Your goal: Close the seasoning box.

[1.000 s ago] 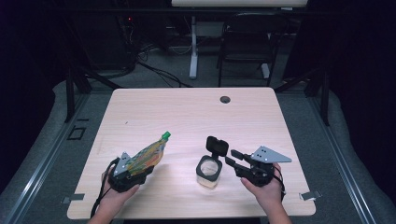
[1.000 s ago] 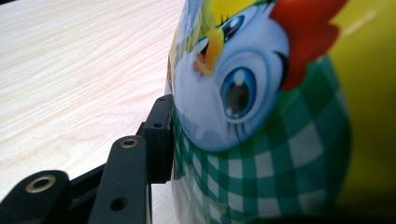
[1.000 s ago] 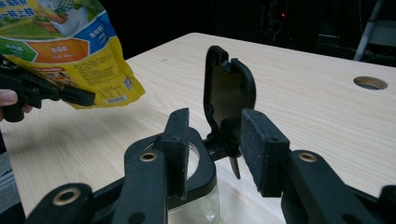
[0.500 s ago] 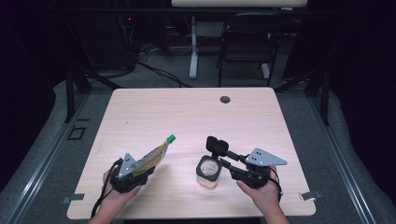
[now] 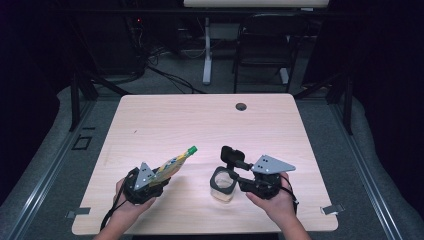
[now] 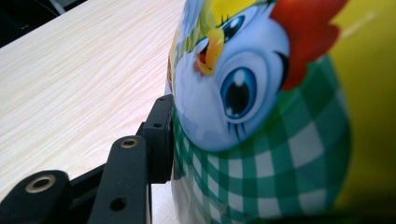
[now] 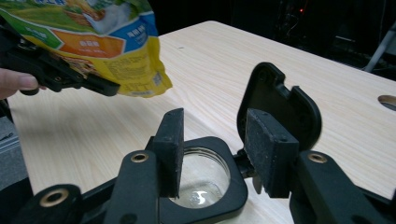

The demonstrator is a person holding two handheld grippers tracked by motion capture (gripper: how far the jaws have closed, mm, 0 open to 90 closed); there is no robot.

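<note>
A yellow-green snack bag (image 5: 172, 163) with a green top corner, printed with a cartoon bird (image 6: 243, 93), slants up toward the table's middle. My left gripper (image 5: 159, 175) is shut on its lower end, one pad (image 6: 161, 135) pressed to the film. A clear glass jar (image 5: 223, 185) with a black collar stands near the front edge, its black flip lid (image 5: 232, 155) tipped up and back. My right gripper (image 7: 212, 149) sits just right of the jar, its jaws having just been opening. The pads (image 7: 173, 144) stand apart, touching nothing, the jar mouth (image 7: 201, 182) beyond them.
The light wooden table (image 5: 200, 125) has a round cable hole (image 5: 241, 106) near its far edge. Beyond the table stand dark chair and desk legs (image 5: 206, 55) on grey floor.
The bag has tilted lower, its green tip drifting right toward the jar. The right gripper has shifted left, closer to the jar, and its jaws stand wider apart.
</note>
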